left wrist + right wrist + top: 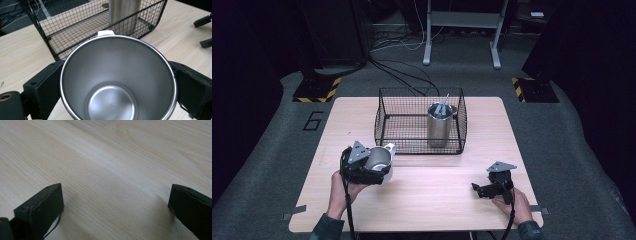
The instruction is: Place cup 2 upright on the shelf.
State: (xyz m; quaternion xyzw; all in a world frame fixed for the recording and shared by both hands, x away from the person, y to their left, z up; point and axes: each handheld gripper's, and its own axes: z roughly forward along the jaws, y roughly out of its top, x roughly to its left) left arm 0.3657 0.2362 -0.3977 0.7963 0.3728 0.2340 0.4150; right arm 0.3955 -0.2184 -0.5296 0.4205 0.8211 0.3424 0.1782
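High view looks down over table (437, 190); left gripper view close, facing basket (75, 30); right gripper view skims tabletop.

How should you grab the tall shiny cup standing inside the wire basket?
Probably from above. The black wire basket has mesh walls all round, so only its open top gives a way in. The tall steel tumbler stands upright near the right wall; pinch its rim with one jaw inside, one outside. Metal utensils stick out of it, so choose a free stretch of rim.
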